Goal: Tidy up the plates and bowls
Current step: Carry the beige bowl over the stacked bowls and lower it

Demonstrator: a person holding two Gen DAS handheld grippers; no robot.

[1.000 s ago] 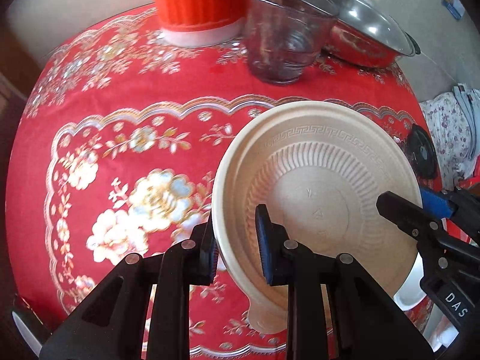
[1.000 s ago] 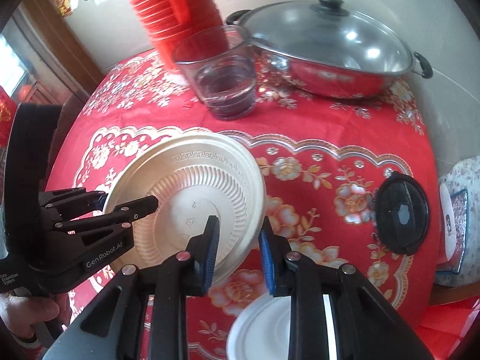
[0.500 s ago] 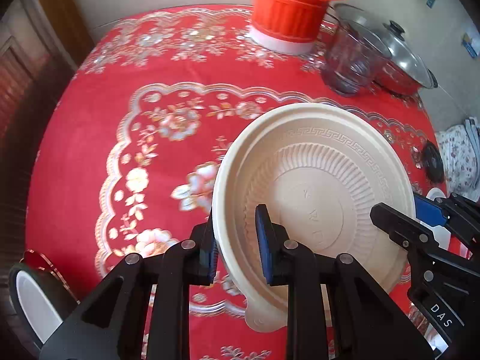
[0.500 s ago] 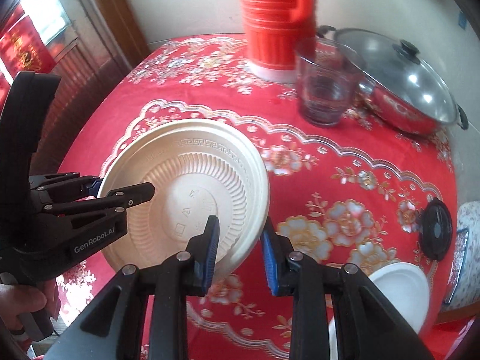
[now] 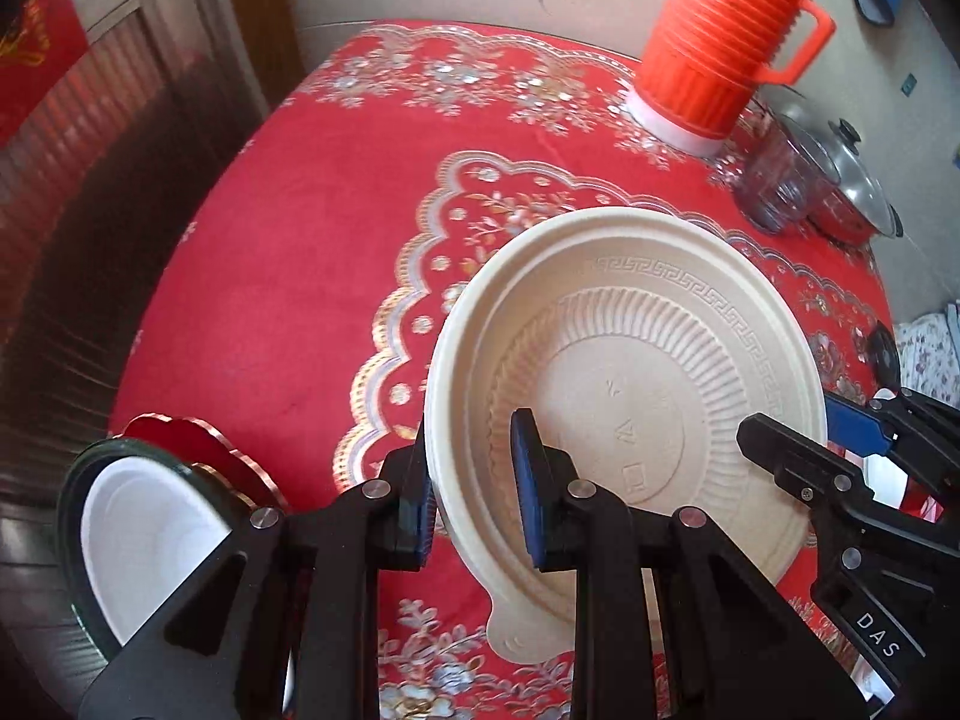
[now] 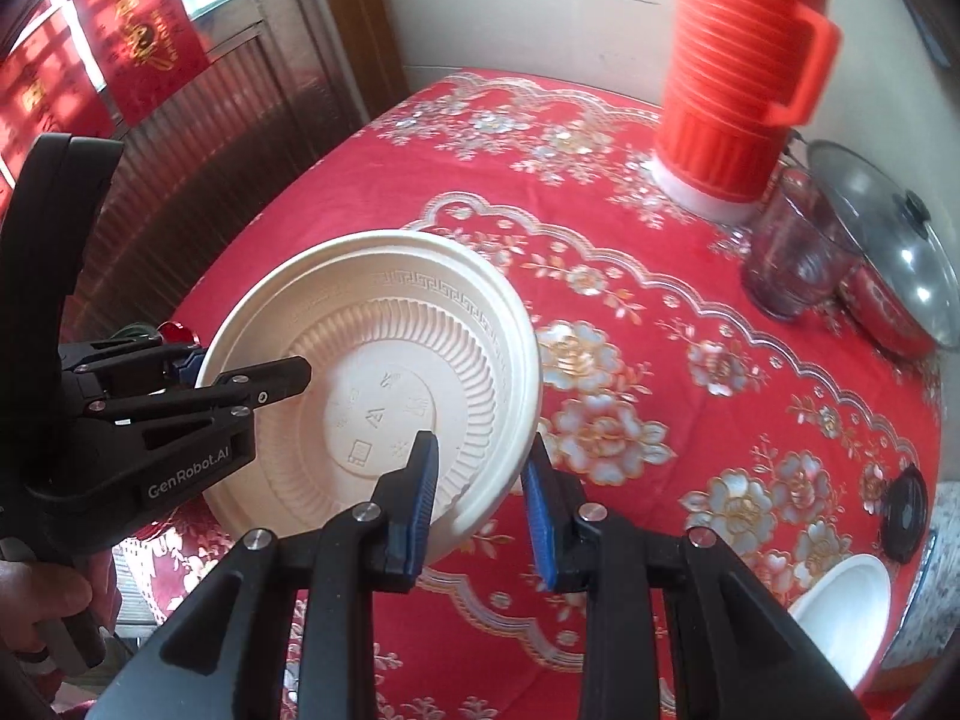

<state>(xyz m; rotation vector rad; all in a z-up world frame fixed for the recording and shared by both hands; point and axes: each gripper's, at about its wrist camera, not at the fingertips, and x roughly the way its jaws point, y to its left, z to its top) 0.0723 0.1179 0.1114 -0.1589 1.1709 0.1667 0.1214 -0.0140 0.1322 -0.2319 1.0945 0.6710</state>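
Observation:
A cream ribbed plate (image 5: 630,372) is held above the red table, tilted. My left gripper (image 5: 474,492) is shut on its left rim; in the right wrist view it (image 6: 240,372) holds the plate (image 6: 372,372) from the left. My right gripper (image 6: 480,498) is shut on the plate's right rim, and in the left wrist view it (image 5: 840,438) grips the right edge. A white bowl (image 5: 144,534) lies in a dark-rimmed dish at the lower left. Another white bowl (image 6: 840,618) sits at the table's right edge.
The red floral tablecloth (image 5: 336,228) covers a round table. An orange thermos (image 5: 720,42), a glass cup (image 5: 780,186) and a lidded steel pot (image 5: 852,180) stand at the back right. A black lid (image 6: 906,510) lies on the right. A wall and door border the left.
Both grippers have carried the plate to the left across the table and away from the thermos and pot. The white bowl in the dark dish has come into the left wrist view.

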